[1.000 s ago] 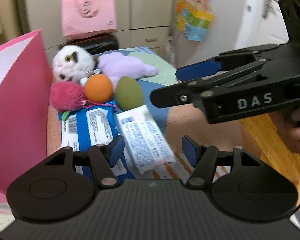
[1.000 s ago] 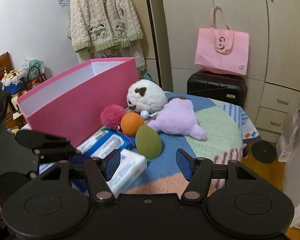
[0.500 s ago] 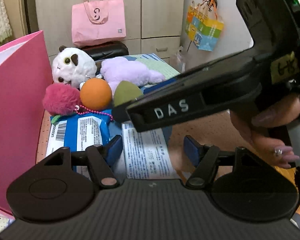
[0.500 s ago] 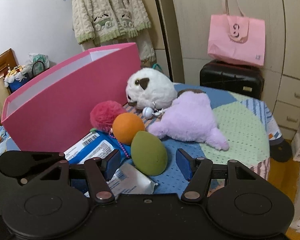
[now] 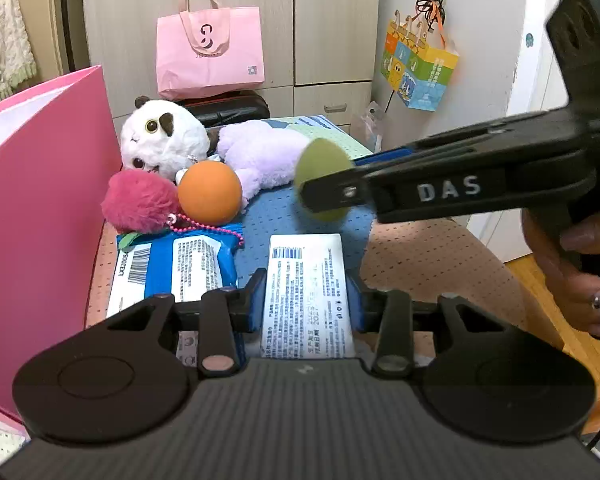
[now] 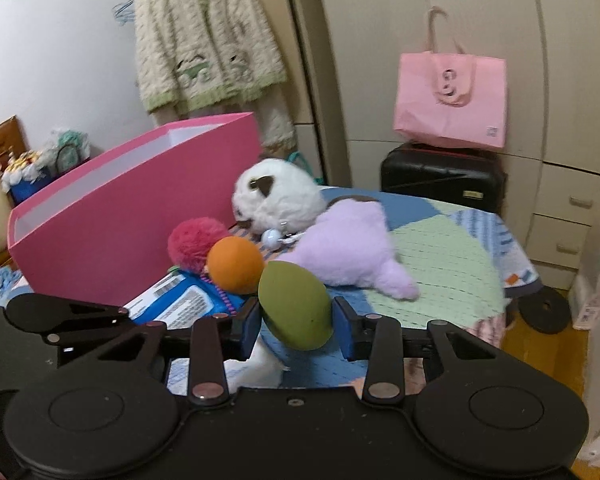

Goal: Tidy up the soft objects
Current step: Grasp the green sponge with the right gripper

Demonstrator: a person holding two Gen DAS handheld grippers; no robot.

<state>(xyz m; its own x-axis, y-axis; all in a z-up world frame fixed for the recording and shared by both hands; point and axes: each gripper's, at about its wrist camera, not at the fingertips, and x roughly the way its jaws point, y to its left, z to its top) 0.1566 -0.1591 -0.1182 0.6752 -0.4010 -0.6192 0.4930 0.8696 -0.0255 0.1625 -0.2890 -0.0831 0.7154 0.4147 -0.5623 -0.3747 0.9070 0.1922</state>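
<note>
On the patchwork-covered table [image 5: 440, 256], reading from the left: the pink box [image 5: 40, 200] stands open-topped at the edge, then the magenta pompom [image 5: 140, 200], orange ball [image 5: 210, 194] and white plush [image 5: 160, 144] cluster just beside it, with the purple plush [image 6: 348, 252] behind and a blue wipes pack [image 5: 180, 264] lying flat in front. Next comes the white tissue pack [image 5: 308, 292], lying lengthwise between the blue pads of the left gripper [image 5: 306, 300]; its jaws have just been closing and now look clenched on the pack's sides. Further right, the green egg-shaped sponge [image 6: 296, 304] sits between the fingers of the right gripper [image 6: 298, 320], whose jaws have just been closing; the pads flank it closely, but whether they press yet I cannot tell.

Both hands seem to be at the grasp step. Next, each calls for a firm hold, a lift, and a carry leftward over the box wall. Both grippers slope downward toward the table; a person's hand [image 5: 572, 264] grips the right handle from below
</note>
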